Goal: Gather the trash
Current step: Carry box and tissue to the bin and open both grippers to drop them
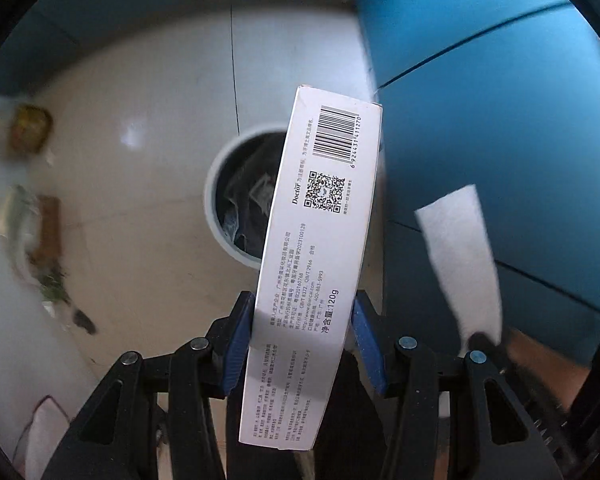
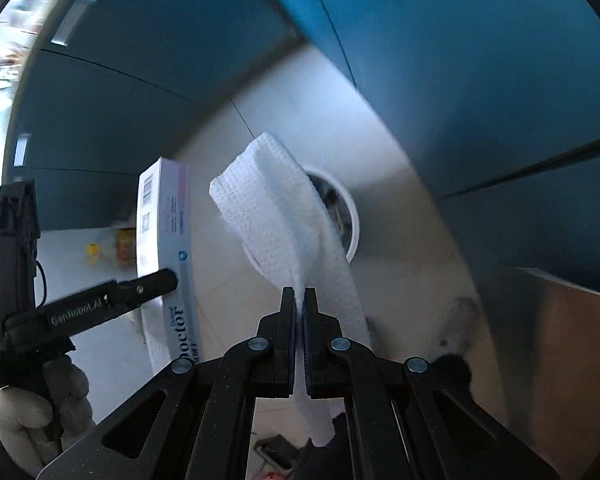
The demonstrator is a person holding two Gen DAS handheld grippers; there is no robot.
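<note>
My left gripper (image 1: pixel 303 312) is shut on a long white toothpaste box (image 1: pixel 320 240) with a barcode and QR code, held above a round white-rimmed trash bin (image 1: pixel 240 196) on the floor. My right gripper (image 2: pixel 299 294) is shut on a white paper towel (image 2: pixel 276 216), held above the same bin (image 2: pixel 346 216). The towel also shows at the right of the left wrist view (image 1: pixel 460 252). The box (image 2: pixel 162 240) and the left gripper (image 2: pixel 156 280) show at the left of the right wrist view. The bin holds dark crumpled trash.
Blue cabinet fronts (image 1: pixel 492 120) stand close on the right and behind the bin. A white counter edge at the left carries food packets and scraps (image 1: pixel 32 132). Pale tiled floor (image 1: pixel 140 200) surrounds the bin. A steel panel (image 2: pixel 560 340) is at lower right.
</note>
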